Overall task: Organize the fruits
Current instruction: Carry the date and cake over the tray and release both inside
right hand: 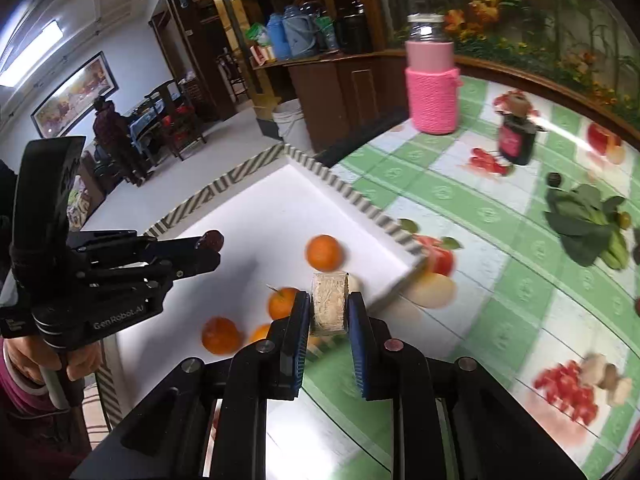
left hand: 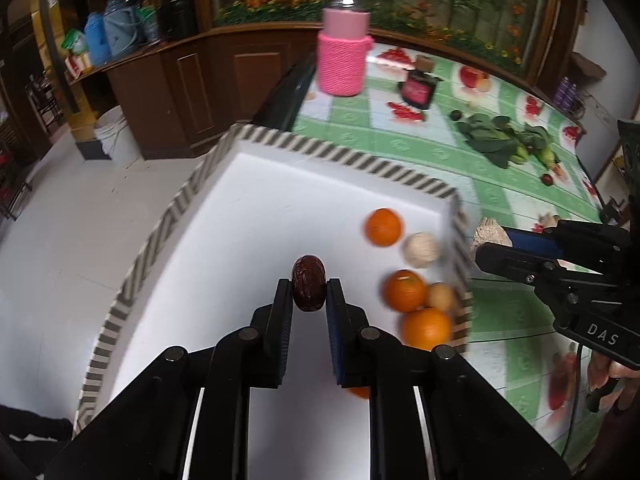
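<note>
Ideally the left tongs (left hand: 308,292), gripping the dark date (left hand: 308,288), lower over bare tray (left hand: 320,148) floor before opening, while the right tongs (right hand: 328,308), clamping the fibrous beige lump (right hand: 328,304) at the tray's corner, clear the oranges (right hand: 324,252).

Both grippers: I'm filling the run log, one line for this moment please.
left gripper holds date over tray | right gripper holds beige lump

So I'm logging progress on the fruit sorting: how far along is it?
Well under way. Several oranges and a pale round fruit already lie in the white tray. In hand: the left gripper holds a dark red date over the tray; the right gripper holds a tan fibrous piece at its edge. Small dark fruits remain beside the greens.
</note>
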The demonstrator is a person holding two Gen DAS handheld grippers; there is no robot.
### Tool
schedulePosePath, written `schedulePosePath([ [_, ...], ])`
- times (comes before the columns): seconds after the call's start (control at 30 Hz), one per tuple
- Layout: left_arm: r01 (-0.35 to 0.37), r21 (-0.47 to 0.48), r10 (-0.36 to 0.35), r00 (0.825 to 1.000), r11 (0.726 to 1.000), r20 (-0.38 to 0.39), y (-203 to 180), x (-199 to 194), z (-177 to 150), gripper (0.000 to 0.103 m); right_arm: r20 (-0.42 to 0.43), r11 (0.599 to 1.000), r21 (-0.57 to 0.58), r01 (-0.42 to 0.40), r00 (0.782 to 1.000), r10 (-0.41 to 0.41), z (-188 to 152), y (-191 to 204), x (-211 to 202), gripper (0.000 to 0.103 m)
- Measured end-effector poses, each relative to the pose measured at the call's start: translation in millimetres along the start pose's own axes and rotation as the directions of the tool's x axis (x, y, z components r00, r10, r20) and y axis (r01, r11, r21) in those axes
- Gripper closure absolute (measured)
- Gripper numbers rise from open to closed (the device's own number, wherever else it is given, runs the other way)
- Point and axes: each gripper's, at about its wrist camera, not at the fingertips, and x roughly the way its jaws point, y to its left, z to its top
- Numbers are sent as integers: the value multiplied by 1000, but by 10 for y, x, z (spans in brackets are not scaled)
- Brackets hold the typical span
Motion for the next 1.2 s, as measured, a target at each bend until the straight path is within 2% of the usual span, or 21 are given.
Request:
schedulePosePath([
  [0.43, -56, -43, 55, 998, 997, -27, 294, 145, -106, 89, -81, 996, -84, -31, 996, 24, 259, 406, 619, 84],
  [0.63, -91, -45, 89, 995, 995, -37, 360, 205, -122, 89, -116, 992, -128, -3, 993, -12, 289, 490, 878, 84],
  [0.73, -101, -46, 98, 994, 994, -49, 366, 265, -128, 89, -128, 987, -158, 40, 990, -61, 262, 518, 983, 83],
  [0.93, -108, -67, 105, 993, 992, -58, 396, 277, -118, 88, -126, 991, -133, 26, 991, -43, 237, 472, 961, 78],
  [1.0, -117, -68, 113, 992, 991, -59, 400, 274, -127, 85, -108, 992, -121, 21, 994, -34, 235, 458, 869, 74],
  [1.1, -113, -87, 108, 993, 990, -56, 417, 240, -146, 59, -87, 993, -117, 21, 996, -31, 223, 439, 704, 66],
  [1.13, -108, -93, 104, 993, 990, -50, 425, 218, -153, 45, -75, 993, -117, 22, 997, -31, 212, 431, 635, 65],
  [1.17, -106, -98, 102, 994, 990, -41, 425, 184, -157, 36, -62, 993, -116, 22, 998, -30, 201, 419, 562, 63],
  [1.2, -108, -100, 106, 994, 989, -32, 417, 149, -158, 34, -53, 993, -114, 21, 998, -27, 190, 413, 507, 61],
])
